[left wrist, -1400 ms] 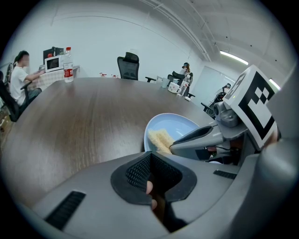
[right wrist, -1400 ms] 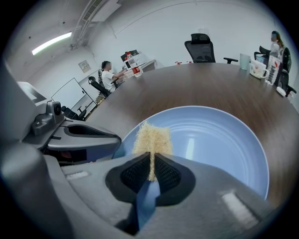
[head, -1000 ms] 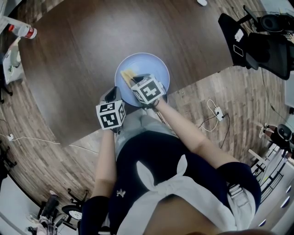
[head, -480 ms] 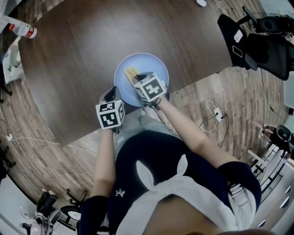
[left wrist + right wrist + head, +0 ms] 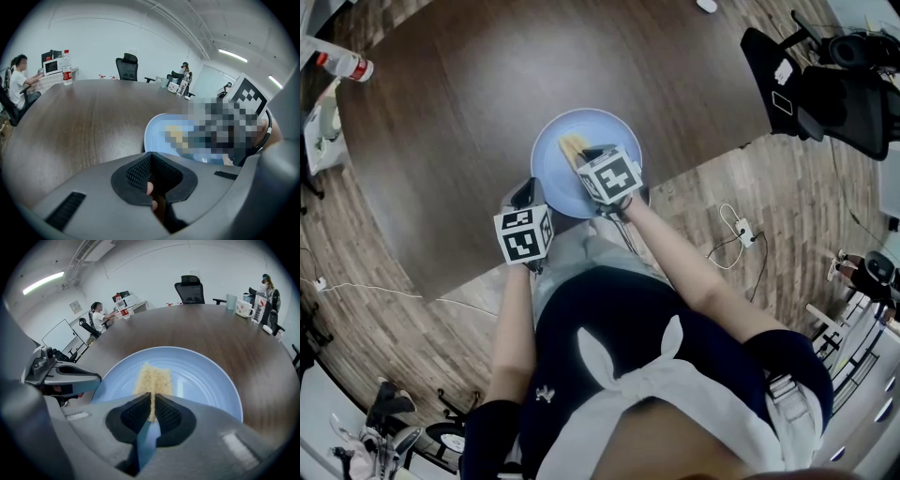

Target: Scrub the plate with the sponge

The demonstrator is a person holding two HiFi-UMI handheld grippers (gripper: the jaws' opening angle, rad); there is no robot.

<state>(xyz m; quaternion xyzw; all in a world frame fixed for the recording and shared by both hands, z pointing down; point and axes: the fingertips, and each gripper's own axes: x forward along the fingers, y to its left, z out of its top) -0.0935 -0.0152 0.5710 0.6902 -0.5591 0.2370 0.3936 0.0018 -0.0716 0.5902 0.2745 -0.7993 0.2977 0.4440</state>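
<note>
A light blue plate [image 5: 614, 136] lies on the dark wooden table [image 5: 459, 112] near its front edge. My right gripper [image 5: 589, 157] is over the plate, shut on a yellow sponge [image 5: 571, 147] that lies flat against the plate's inside. In the right gripper view the sponge [image 5: 153, 378] runs out from the pads [image 5: 165, 413] onto the plate [image 5: 201, 376]. My left gripper [image 5: 525, 193] sits just off the plate's near-left rim, jaws shut with nothing between them. In the left gripper view its pads [image 5: 136, 171] meet and the plate [image 5: 154, 133] lies beyond them to the right.
A water bottle [image 5: 342, 62] stands at the table's far left corner. Mugs and a bottle [image 5: 244, 307] stand at the far side, with office chairs [image 5: 190, 288] behind. A person [image 5: 18, 79] sits at a desk. A black chair [image 5: 825, 89] and a cable [image 5: 736, 234] are right of the table.
My right gripper has slid the sponge slightly to the right and farther across the plate. The left gripper has stayed in place beside the rim.
</note>
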